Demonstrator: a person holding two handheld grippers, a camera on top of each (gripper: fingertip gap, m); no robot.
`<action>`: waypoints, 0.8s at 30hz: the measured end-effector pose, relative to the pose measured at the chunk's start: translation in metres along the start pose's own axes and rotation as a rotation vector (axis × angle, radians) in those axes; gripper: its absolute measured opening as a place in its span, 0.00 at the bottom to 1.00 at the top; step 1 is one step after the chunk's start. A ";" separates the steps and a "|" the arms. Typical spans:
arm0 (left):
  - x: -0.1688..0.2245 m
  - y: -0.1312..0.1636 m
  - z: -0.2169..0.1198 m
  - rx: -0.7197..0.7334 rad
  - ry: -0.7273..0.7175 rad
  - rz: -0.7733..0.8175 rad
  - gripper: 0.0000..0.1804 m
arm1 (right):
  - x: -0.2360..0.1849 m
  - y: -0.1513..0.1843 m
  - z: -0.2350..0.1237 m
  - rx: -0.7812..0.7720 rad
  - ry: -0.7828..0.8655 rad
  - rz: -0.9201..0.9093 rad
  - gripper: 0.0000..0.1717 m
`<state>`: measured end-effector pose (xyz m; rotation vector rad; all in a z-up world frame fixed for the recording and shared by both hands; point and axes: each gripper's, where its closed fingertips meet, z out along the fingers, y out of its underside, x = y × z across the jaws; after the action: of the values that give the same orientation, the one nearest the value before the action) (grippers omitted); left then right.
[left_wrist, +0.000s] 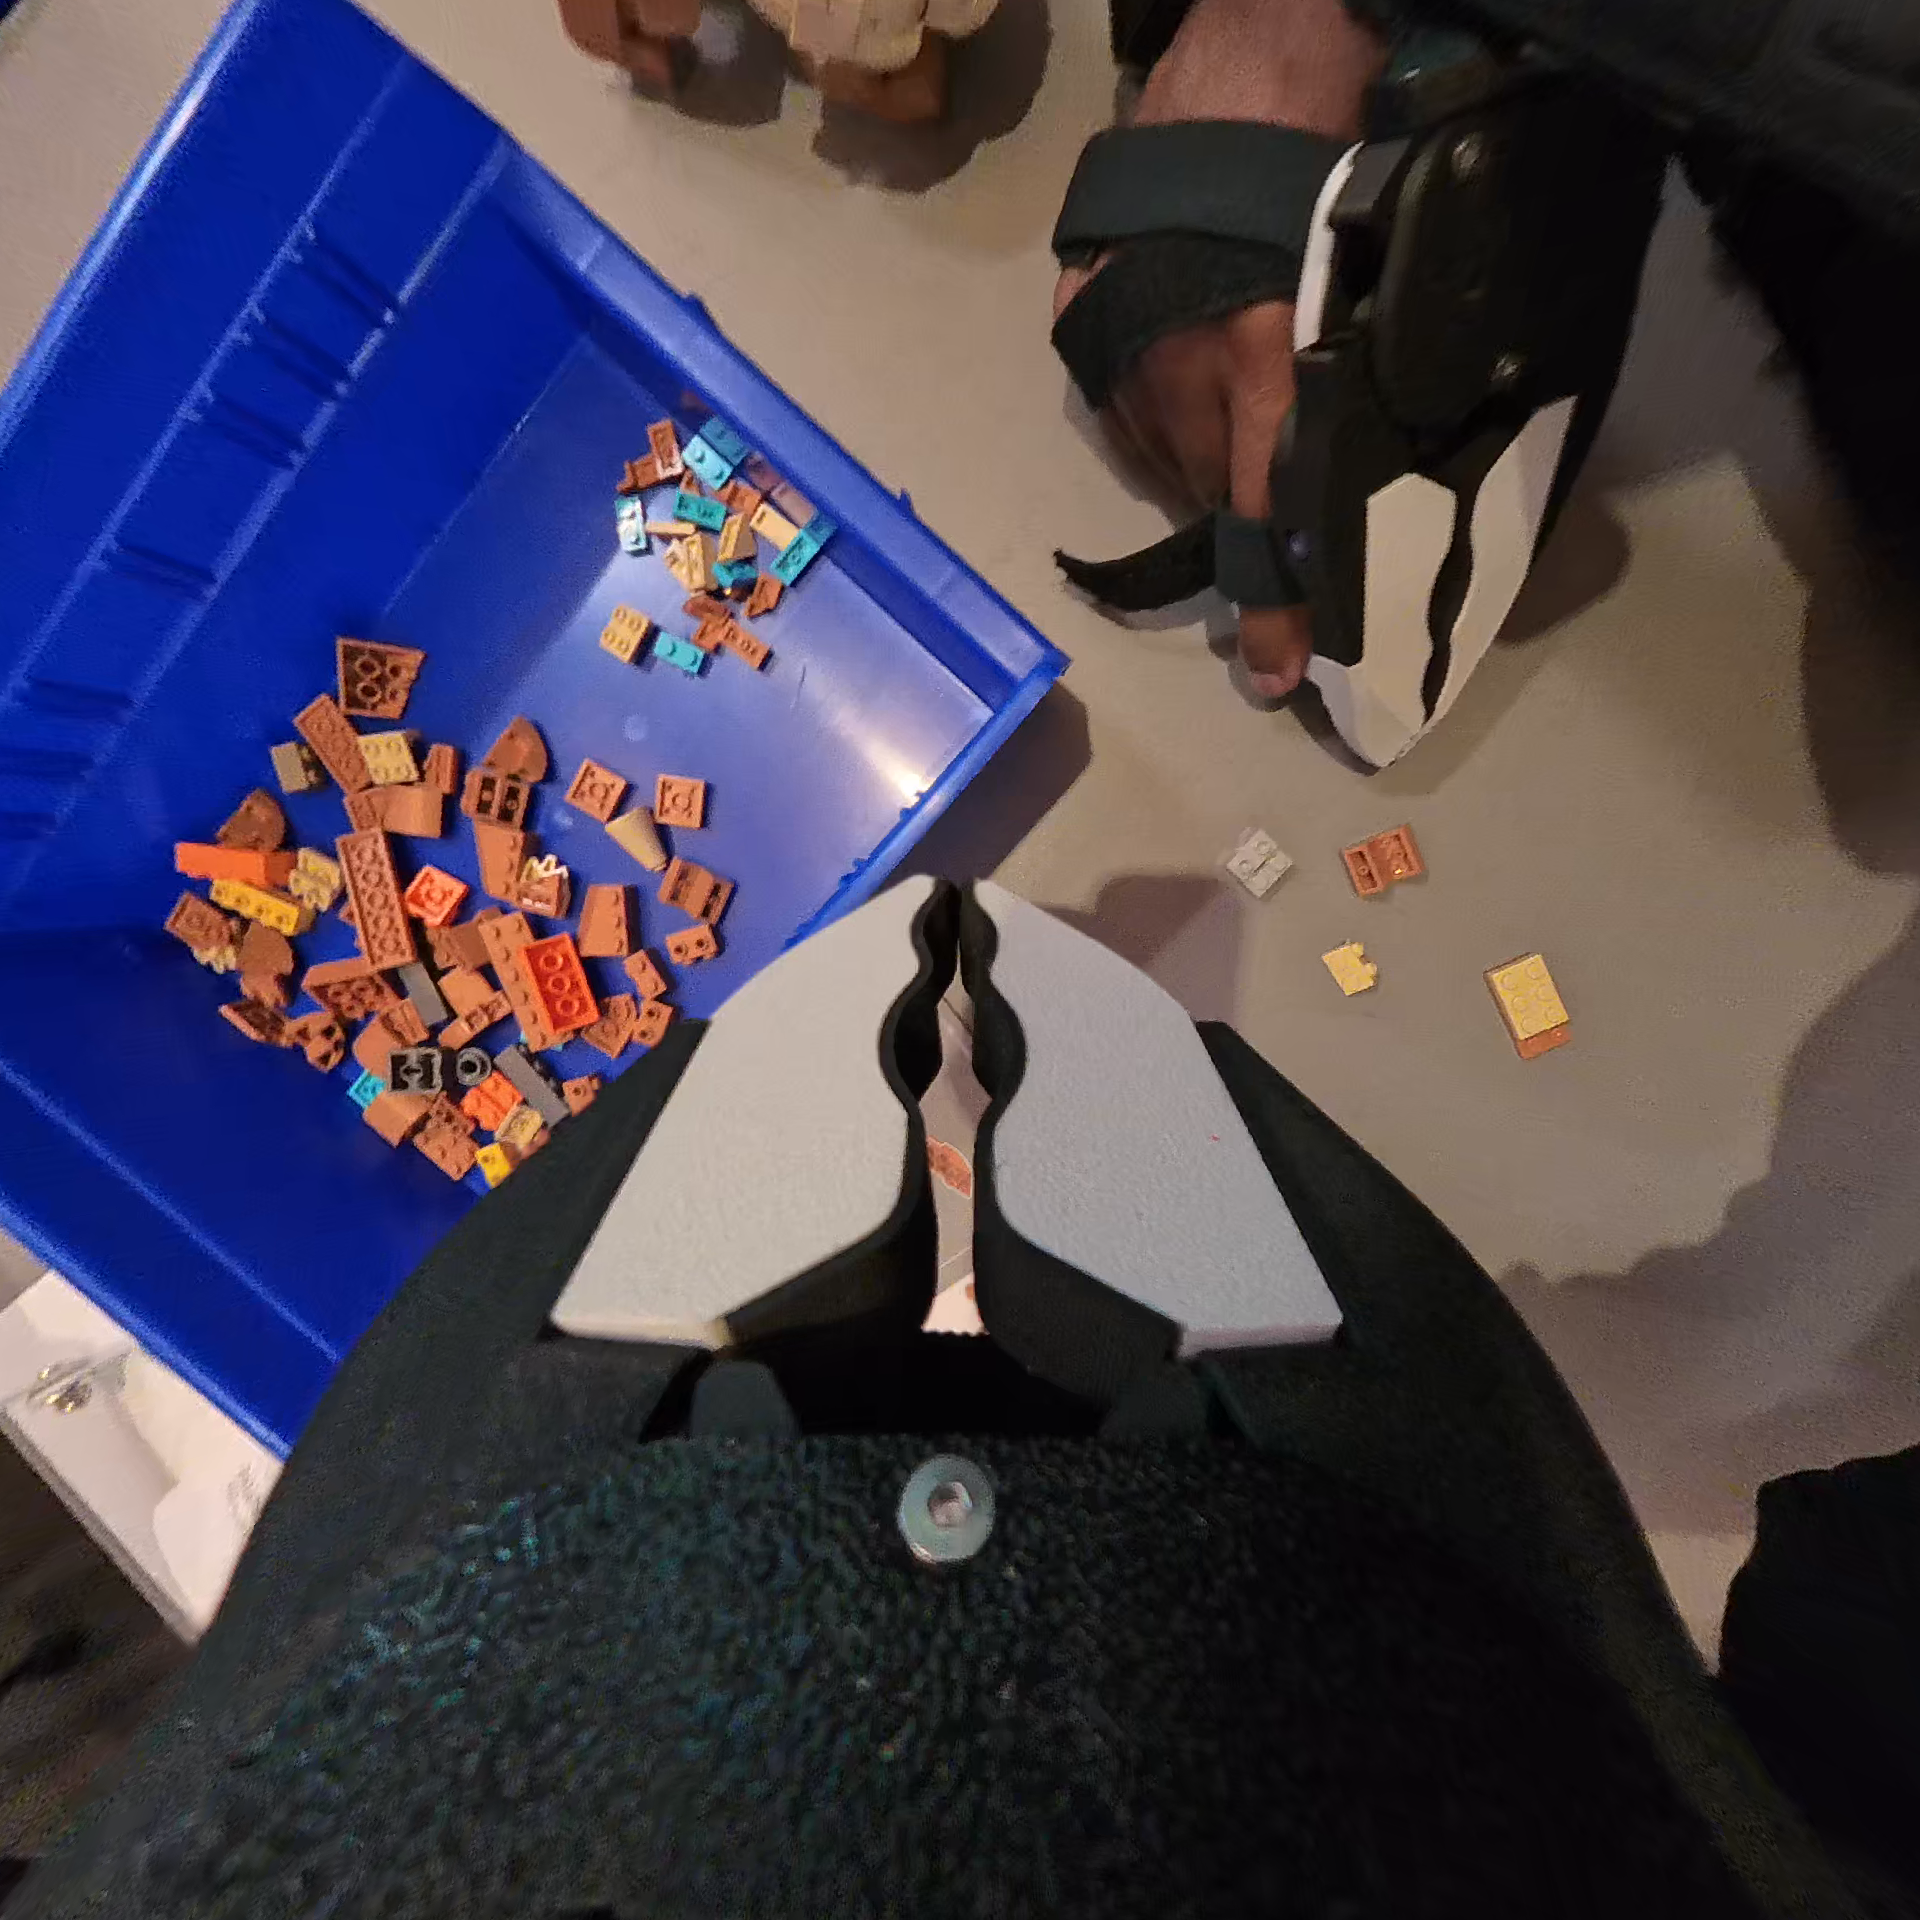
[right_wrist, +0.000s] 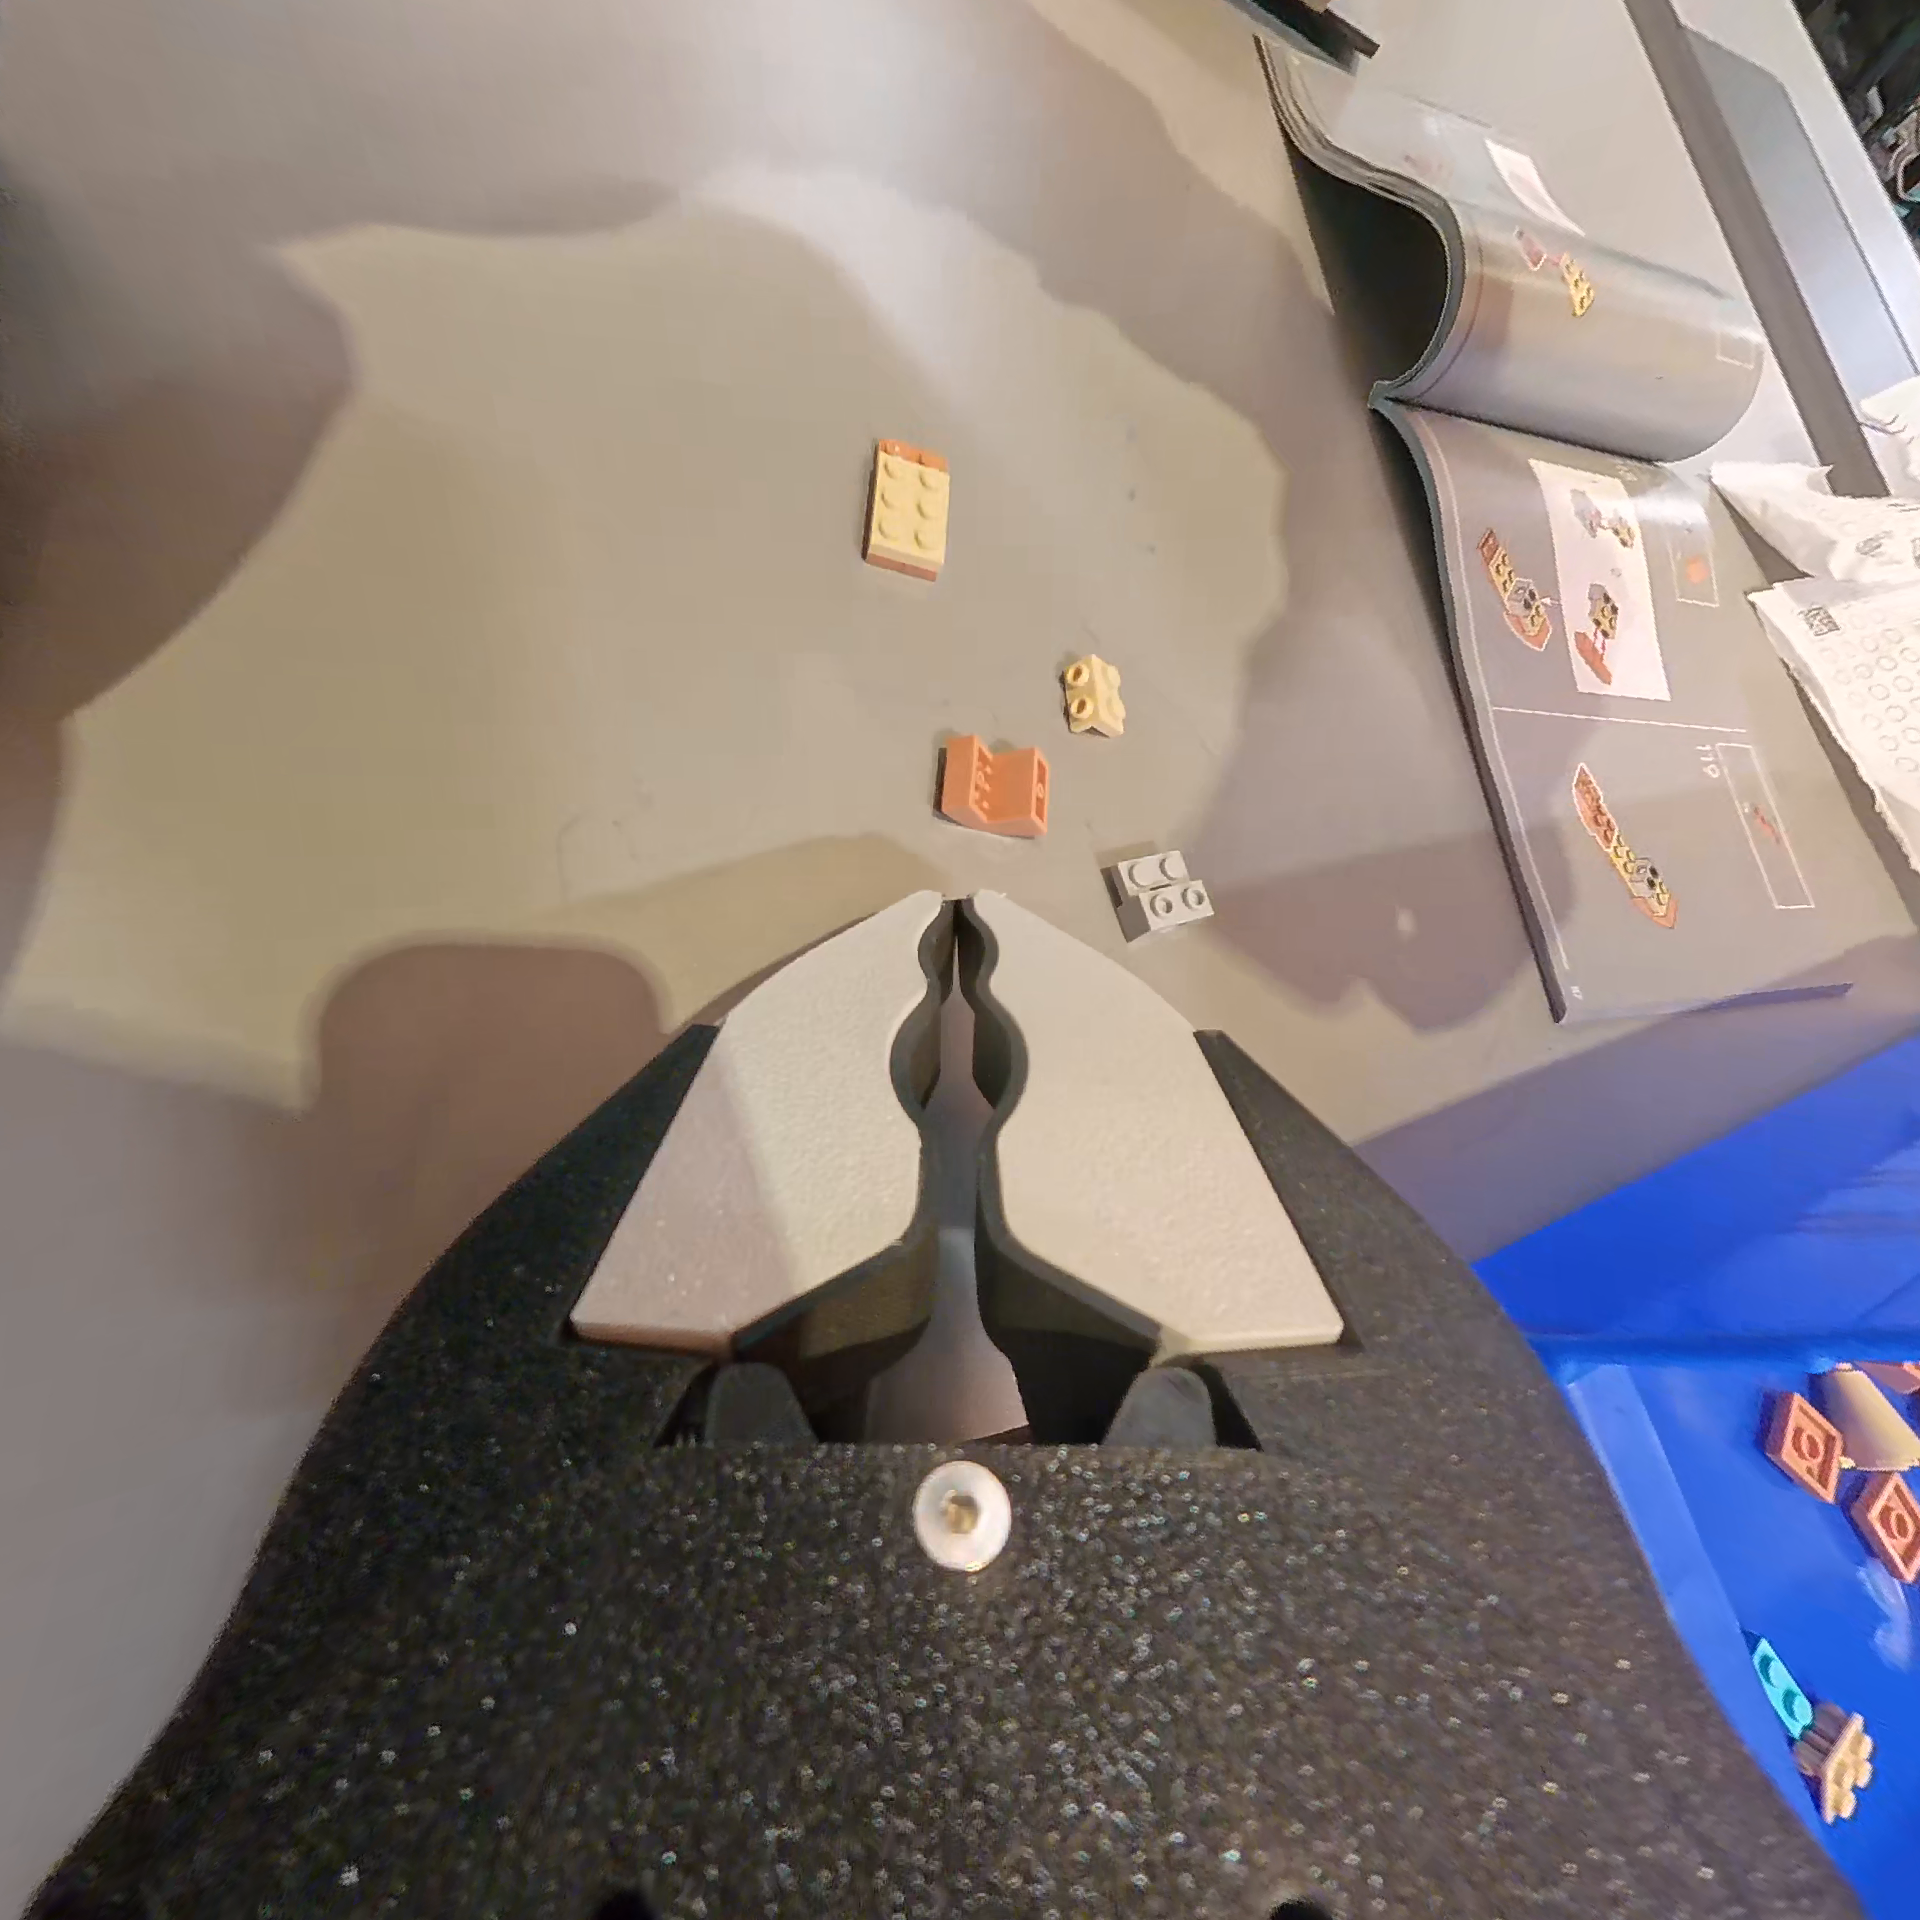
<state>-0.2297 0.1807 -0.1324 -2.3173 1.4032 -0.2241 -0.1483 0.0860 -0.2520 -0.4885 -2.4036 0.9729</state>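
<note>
My left gripper (left_wrist: 954, 896) is shut, its tips pressed together, and it hovers over the near rim of a blue bin (left_wrist: 312, 416) that holds several brown, orange, tan and teal bricks (left_wrist: 416, 925). My right gripper (right_wrist: 956, 900) is shut too and sits low over the grey table; it also shows in the left wrist view (left_wrist: 1387, 717), held by a hand. Just ahead of it lie a brown brick (right_wrist: 992, 795), a grey bracket brick (right_wrist: 1158, 899), a small tan brick (right_wrist: 1093, 696) and a tan plate on a brown one (right_wrist: 908, 506).
An open instruction booklet (right_wrist: 1662, 727) lies to the right of the loose bricks, with crumpled paper bags (right_wrist: 1849, 582) beyond it. The blue bin's corner (right_wrist: 1662, 1299) is at lower right. Brown and tan brick builds (left_wrist: 862, 52) stand at the table's far side. My right fingertips sit around 20 centimeters from my left ones.
</note>
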 end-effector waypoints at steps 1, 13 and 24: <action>-0.003 0.000 -0.001 0.002 -0.009 -0.007 0.00 | 0.000 0.000 0.000 0.000 -0.001 0.001 0.00; -0.104 0.017 0.016 -0.101 -0.177 -0.165 0.06 | -0.001 0.000 0.000 0.001 -0.006 0.004 0.00; -0.151 0.058 0.045 -0.220 -0.235 -0.273 0.06 | -0.001 0.000 0.000 0.000 -0.009 0.005 0.00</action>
<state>-0.3332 0.3018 -0.1863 -2.6130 1.0408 0.1278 -0.1476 0.0855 -0.2520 -0.4920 -2.4115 0.9793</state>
